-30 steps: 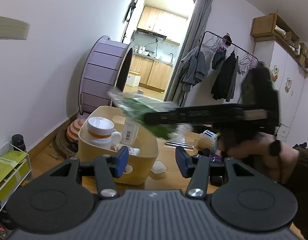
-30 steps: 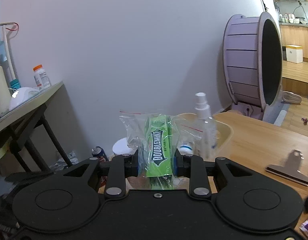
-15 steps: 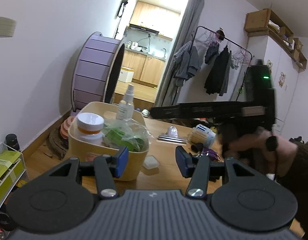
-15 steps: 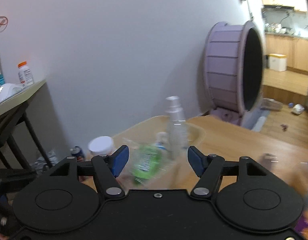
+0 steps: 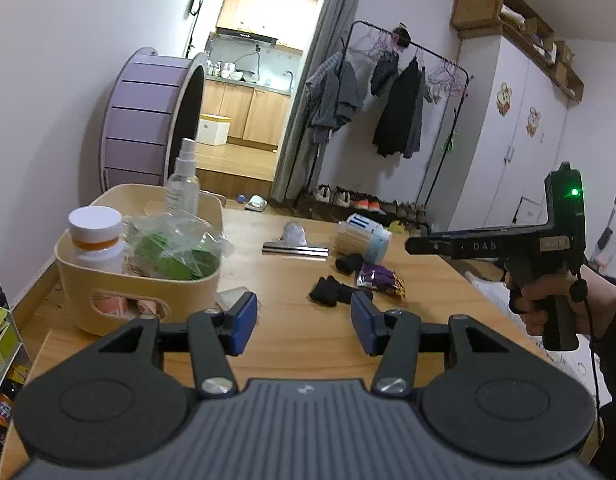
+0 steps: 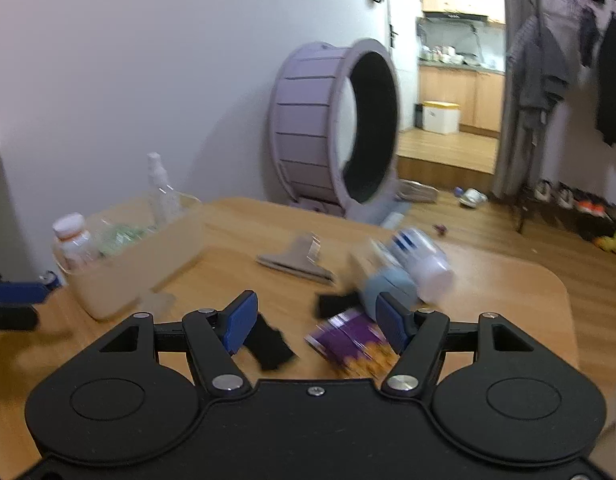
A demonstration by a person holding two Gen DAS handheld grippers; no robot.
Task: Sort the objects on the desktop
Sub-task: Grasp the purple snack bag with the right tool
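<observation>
Table [image 5: 292, 344] carries a yellow bin [image 5: 148, 284] at its left end, holding a clear bag of green gum [image 5: 176, 250], a pill bottle [image 5: 95, 238] and a spray bottle [image 5: 182, 184]; a purple packet [image 6: 349, 344] lies mid-table. Left gripper [image 5: 304, 320] and right gripper [image 6: 313, 322] both gape wide, empty

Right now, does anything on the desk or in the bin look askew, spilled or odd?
Mostly ordinary unsorted clutter. The cotton swab container lies on its side on the desk, and the bagged gum sits crumpled, poking above the rim of the bin. Nothing spilled.
</observation>
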